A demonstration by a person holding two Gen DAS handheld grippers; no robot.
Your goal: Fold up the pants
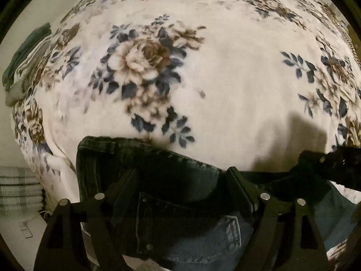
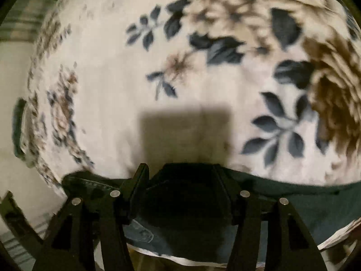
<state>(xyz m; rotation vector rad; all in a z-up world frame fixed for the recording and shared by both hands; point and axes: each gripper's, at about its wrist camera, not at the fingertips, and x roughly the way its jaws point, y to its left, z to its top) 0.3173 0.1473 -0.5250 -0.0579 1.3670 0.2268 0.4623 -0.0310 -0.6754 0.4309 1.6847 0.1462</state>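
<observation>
Both claws point steeply down at the bed [image 1: 237, 85], whose floral blanket gives a broad flat surface for folding. The left claw [image 1: 182, 180] is released, fingers spread above the pants [image 1: 158, 169], which lie directly beneath and just ahead of it. The right claw [image 2: 180, 180] is likewise released over the pants' dark edge, probably to re-grip.

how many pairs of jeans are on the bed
1: the dark blue jeans lie at the near edge of the floral blanket, below both grippers. More may be hidden out of frame.
</observation>
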